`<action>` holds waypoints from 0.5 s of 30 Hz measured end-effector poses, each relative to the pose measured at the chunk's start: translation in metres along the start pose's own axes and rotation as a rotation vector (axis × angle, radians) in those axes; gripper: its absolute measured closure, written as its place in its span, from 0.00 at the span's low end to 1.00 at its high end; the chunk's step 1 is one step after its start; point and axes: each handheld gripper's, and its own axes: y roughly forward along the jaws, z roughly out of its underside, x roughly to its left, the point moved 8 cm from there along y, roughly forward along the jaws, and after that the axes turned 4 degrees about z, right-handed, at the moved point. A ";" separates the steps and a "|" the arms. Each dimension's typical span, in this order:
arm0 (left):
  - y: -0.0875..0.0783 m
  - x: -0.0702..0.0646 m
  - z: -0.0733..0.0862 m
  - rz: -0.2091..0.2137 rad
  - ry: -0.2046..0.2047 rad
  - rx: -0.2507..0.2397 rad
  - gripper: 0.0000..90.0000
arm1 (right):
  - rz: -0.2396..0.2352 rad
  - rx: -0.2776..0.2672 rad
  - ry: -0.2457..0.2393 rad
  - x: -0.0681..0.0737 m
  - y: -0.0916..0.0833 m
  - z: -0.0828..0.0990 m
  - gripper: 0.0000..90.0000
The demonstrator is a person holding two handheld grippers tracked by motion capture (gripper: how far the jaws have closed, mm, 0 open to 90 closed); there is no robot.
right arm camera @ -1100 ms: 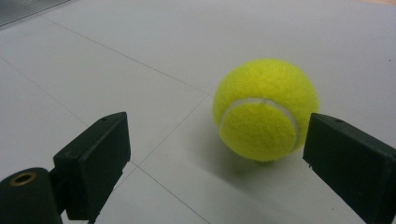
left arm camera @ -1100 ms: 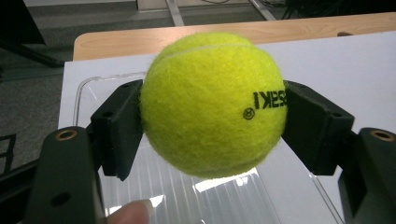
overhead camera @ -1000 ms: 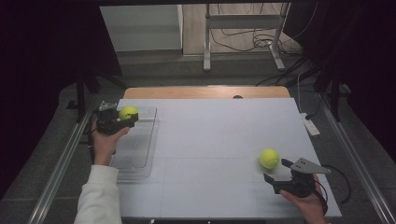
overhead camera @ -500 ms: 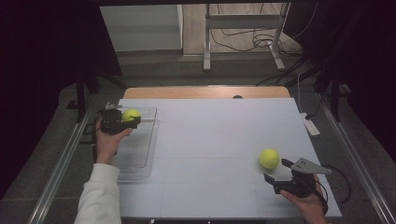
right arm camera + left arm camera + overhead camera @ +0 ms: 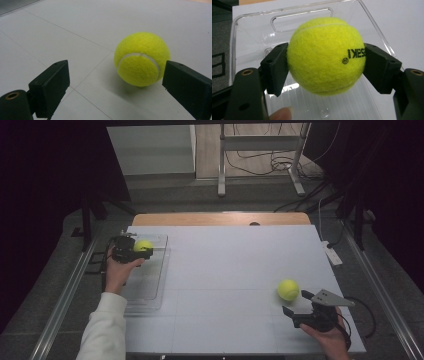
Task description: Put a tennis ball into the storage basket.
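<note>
My left gripper point(image 5: 141, 250) is shut on a yellow tennis ball point(image 5: 143, 245) and holds it over the far end of a clear plastic tray point(image 5: 150, 292) at the table's left. In the left gripper view both black pads point(image 5: 275, 67) press the sides of that ball point(image 5: 325, 55) above the clear plastic tray point(image 5: 249, 22). A second yellow tennis ball point(image 5: 288, 289) lies on the white table at the right. My right gripper point(image 5: 296, 302) stands open just behind it; in the right gripper view this ball point(image 5: 142, 59) rests a little beyond the spread jaws, nearer the right one.
The white table top point(image 5: 230, 265) has a wooden strip along its far edge. A small white device point(image 5: 332, 254) lies at the right edge. Metal rails run along both sides of the table, and a metal stand with cables is on the floor beyond.
The left hand has shifted slightly with its ball over the tray. The right gripper and the ball in front of it have kept still.
</note>
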 end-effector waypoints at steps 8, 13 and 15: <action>0.010 -0.001 0.003 -0.003 0.004 0.041 0.30 | 0.000 0.002 0.001 0.000 0.000 0.000 0.09; 0.013 0.001 0.005 -0.013 0.004 0.060 0.30 | 0.001 0.003 0.002 0.000 0.000 0.000 0.09; 0.013 0.002 0.005 -0.015 0.006 0.064 0.30 | 0.000 0.003 0.002 0.000 0.000 0.001 0.09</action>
